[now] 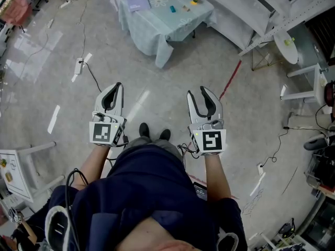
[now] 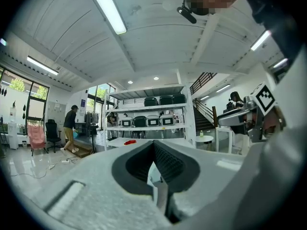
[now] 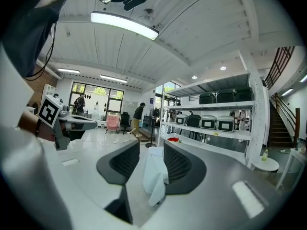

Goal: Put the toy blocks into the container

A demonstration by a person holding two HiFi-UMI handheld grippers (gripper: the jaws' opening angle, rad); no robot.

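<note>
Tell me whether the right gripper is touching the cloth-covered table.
Apart. The head view shows the right gripper held over the floor, a wide stretch of it separating gripper from cloth-covered table.

This is a large open lab or workshop hall with an industrial finish. In the head view a polished grey concrete floor [image 1: 157, 103] fills the frame. A white power strip [image 1: 79, 66] on a black cable lies at upper left, and a red tape line [image 1: 230, 80] runs right of centre. A table draped in pale blue-green cloth [image 1: 157, 30] stands at top centre. In the left gripper view, white metal shelving [image 2: 148, 121] holding dark cases sits mid-frame under long ceiling strip lights [image 2: 108, 8]. In the right gripper view a dark staircase [image 3: 283, 123] climbs at the right edge, and tall windows [image 3: 96, 97] show at left.
</note>
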